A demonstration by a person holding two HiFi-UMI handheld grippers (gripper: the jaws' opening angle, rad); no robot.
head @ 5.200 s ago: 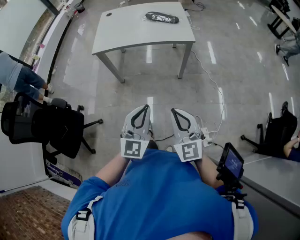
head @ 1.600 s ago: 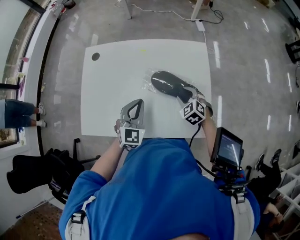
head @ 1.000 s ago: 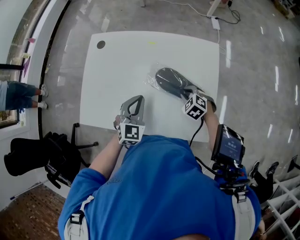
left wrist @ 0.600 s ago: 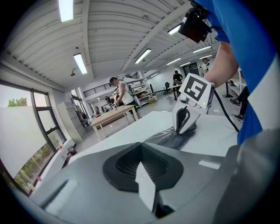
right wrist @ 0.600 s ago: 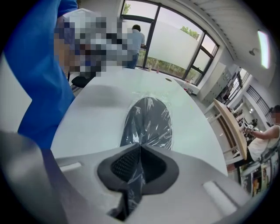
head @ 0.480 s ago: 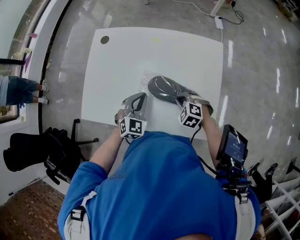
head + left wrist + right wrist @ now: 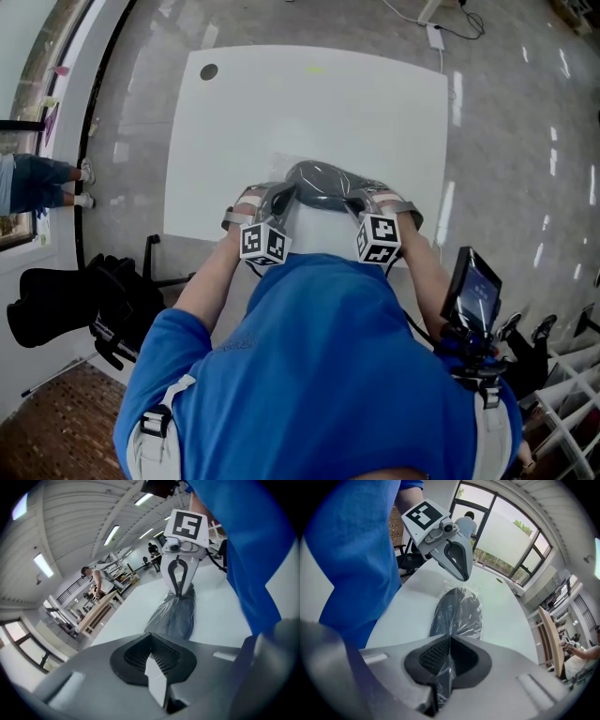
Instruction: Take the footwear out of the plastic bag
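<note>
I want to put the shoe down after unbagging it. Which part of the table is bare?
The far half of the table is bare, between the dark hole and the far right corner. The near edge is crowded: plastic bag with shoe between left gripper and right gripper.

No legible text, label, brand or number anywhere.

The plastic bag (image 7: 158,615) was clear, crinkled and glossy; the footwear (image 7: 451,611) inside looked dark and matt; the desk (image 7: 309,103) smooth white.
</note>
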